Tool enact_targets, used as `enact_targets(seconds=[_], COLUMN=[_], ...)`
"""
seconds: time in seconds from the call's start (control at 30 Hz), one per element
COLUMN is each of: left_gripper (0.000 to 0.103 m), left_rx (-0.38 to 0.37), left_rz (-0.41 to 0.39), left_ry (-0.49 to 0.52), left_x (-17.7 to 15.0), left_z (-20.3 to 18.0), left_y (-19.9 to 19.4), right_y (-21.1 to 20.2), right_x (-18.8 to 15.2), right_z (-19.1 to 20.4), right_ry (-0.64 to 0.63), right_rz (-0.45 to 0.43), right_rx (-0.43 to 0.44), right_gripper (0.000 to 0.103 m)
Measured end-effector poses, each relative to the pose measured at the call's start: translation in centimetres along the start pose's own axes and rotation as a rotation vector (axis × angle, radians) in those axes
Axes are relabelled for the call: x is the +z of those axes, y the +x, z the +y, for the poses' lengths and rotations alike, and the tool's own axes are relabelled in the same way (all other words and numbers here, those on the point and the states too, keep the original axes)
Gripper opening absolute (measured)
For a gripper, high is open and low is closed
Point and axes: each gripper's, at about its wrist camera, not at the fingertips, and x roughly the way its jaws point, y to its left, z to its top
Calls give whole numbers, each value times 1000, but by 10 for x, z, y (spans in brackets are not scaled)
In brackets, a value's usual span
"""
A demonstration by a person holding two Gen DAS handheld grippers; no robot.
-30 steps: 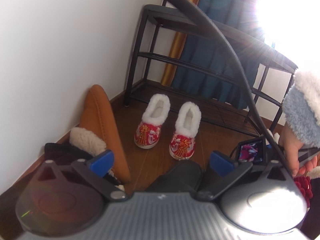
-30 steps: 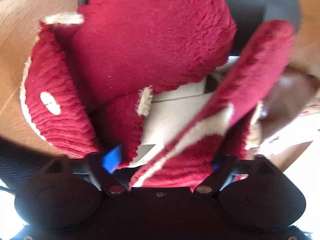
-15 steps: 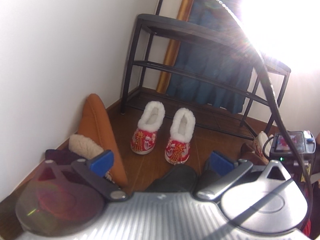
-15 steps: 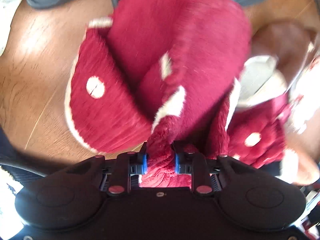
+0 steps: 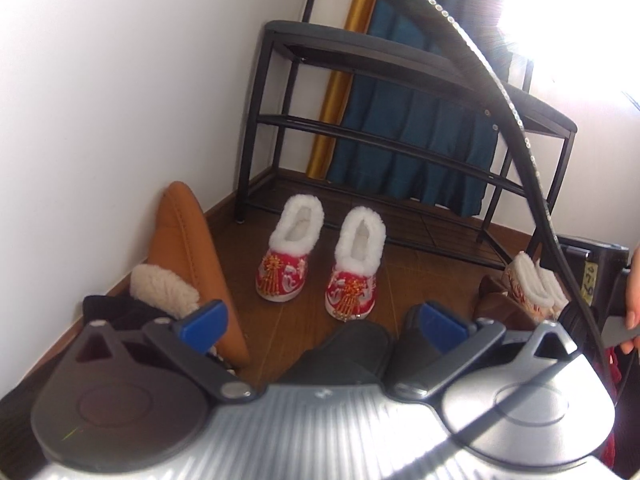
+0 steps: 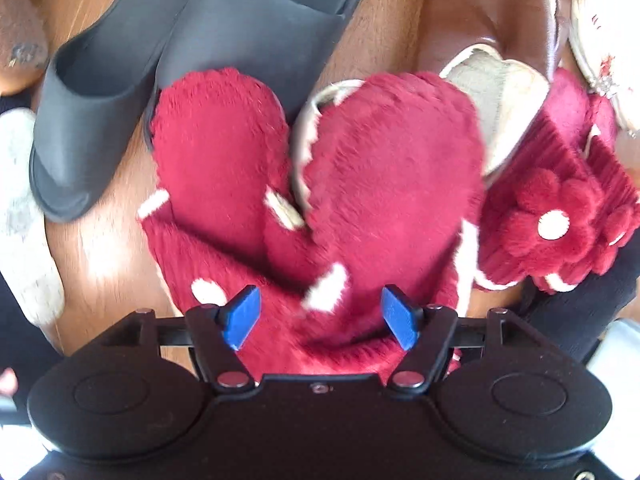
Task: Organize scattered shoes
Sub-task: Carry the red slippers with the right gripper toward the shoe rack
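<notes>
In the right wrist view my right gripper (image 6: 322, 317) is open just above two fuzzy dark red slippers (image 6: 360, 184) lying side by side on the wood floor; nothing is between its blue pads. A pair of dark grey slippers (image 6: 188, 52) lies beyond them. In the left wrist view my left gripper (image 5: 320, 320) is open and empty, above a dark grey slipper (image 5: 344, 352). A pair of red embroidered slippers with white fur (image 5: 320, 264) stands neatly before the black shoe rack (image 5: 400, 128).
An orange-brown shoe (image 5: 188, 248) leans on the white wall with a fleece-lined shoe (image 5: 164, 288) beside it. A brown shoe (image 6: 488, 12) and a white patterned shoe (image 6: 600, 36) lie right of the red slippers. A pale slipper (image 6: 24, 216) lies left.
My right gripper was shut on a red slipper half a second ago; now it is open and the slipper lies beside its mate. The left view tilted up a little.
</notes>
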Motion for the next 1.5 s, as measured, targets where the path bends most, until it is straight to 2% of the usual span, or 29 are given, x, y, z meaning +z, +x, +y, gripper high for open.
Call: enact_targets(seconds=[0.07, 0.17, 0.23, 0.33, 0.47, 0.5, 0.53, 0.63, 0.67, 0.7, 0.73, 0.8, 0.87, 0.9, 0.93, 0.97, 1.03, 1.07, 1.1, 1.17, 1.3, 1.5], left_gripper=[103, 103, 103, 103, 103, 103, 103, 103, 103, 103, 103, 103, 103, 103, 103, 103, 103, 103, 103, 103, 103, 103], left_rx=[-1, -6, -8, -8, -13, -14, -16, -23, -23, -24, -23, -19, -14, -14, -16, -18, -21, -22, -23, -27, -25, -16], left_rz=[-2, 0, 0, 0, 3, 2, 3, 6, 7, 8, 8, 9, 14, 17, 16, 14, 7, 3, -2, -8, -17, -46], left_ry=[-1, -16, -25, -40, -60, -61, -60, -63, -61, -59, -57, -53, -60, -64, -67, -68, -68, -66, -66, -67, -70, -58], left_x=[0, 0, 0, 1, 2, 1, 1, 1, 1, 1, 1, 0, 0, 0, 0, 1, 1, 2, 2, 2, 3, 8], left_z=[1, 5, 8, 14, 19, 19, 19, 18, 18, 18, 18, 19, 20, 20, 20, 20, 20, 20, 20, 21, 21, 16], left_y=[0, 1, 2, 3, 5, 5, 5, 7, 8, 8, 8, 9, 10, 10, 10, 10, 9, 8, 7, 5, 2, -5], right_y=[14, 21, 26, 36, 50, 50, 52, 63, 70, 77, 82, 89, 87, 84, 80, 71, 58, 51, 45, 29, -2, -64], right_x=[17, 21, 24, 25, 15, 13, 8, -9, -15, -19, -21, -26, -33, -36, -40, -43, -53, -58, -63, -77, -108, -138], right_z=[-6, -1, -1, 5, 15, 15, 16, 26, 30, 32, 33, 39, 47, 52, 55, 56, 58, 59, 61, 62, 47, 14], right_ry=[30, 84, 141, 142, 50, 35, 13, -98, -122, -117, -113, -134, -190, -224, -250, -259, -275, -275, -281, -284, -196, 29], right_rz=[21, 34, 31, 46, 114, 137, 176, 294, 328, 343, 342, 330, 305, 291, 275, 256, 219, 190, 160, 69, -85, -307], right_rx=[-61, -135, -148, -188, -227, -222, -213, -197, -199, -194, -204, -229, -270, -294, -308, -301, -289, -287, -288, -275, -207, -27], right_gripper=[76, 82, 94, 103, 101, 96, 92, 91, 91, 96, 101, 102, 92, 76, 68, 64, 50, 47, 39, 35, 29, 26])
